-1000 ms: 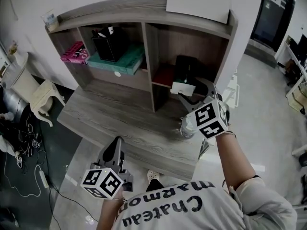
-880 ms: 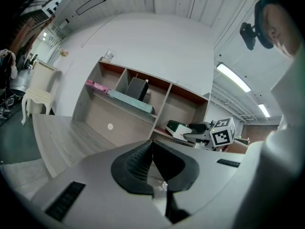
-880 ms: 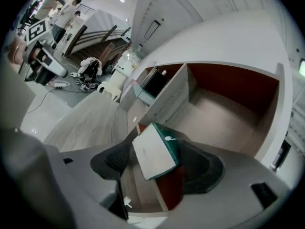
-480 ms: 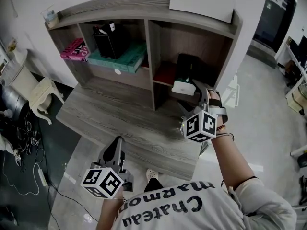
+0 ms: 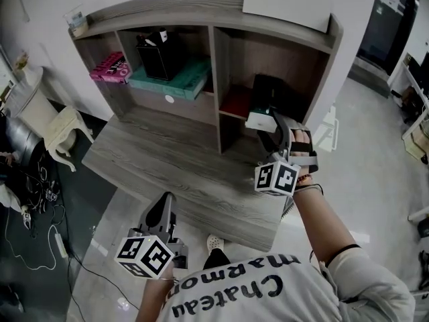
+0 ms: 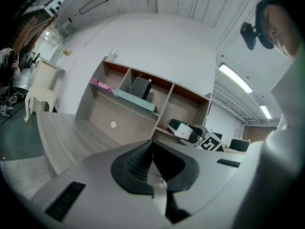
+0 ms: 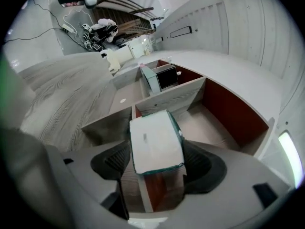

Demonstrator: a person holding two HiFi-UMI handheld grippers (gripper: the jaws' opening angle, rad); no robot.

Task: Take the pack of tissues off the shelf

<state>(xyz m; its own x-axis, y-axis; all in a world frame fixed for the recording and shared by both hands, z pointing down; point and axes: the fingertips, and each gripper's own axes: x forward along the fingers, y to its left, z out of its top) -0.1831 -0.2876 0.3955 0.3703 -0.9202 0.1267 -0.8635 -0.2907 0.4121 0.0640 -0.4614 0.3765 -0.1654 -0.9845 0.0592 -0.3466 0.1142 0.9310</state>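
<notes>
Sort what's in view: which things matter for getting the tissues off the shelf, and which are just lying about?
In the job: tissue pack, between the jaws of the right gripper, which have just been closing; shelf.
Lying about: pink box, teal box, black box, left gripper, shut.

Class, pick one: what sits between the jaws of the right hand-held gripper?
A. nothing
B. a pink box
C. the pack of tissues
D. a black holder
C: the right gripper view shows the pack of tissues between the jaws of the right hand-held gripper, which have just been closing on it.
</notes>
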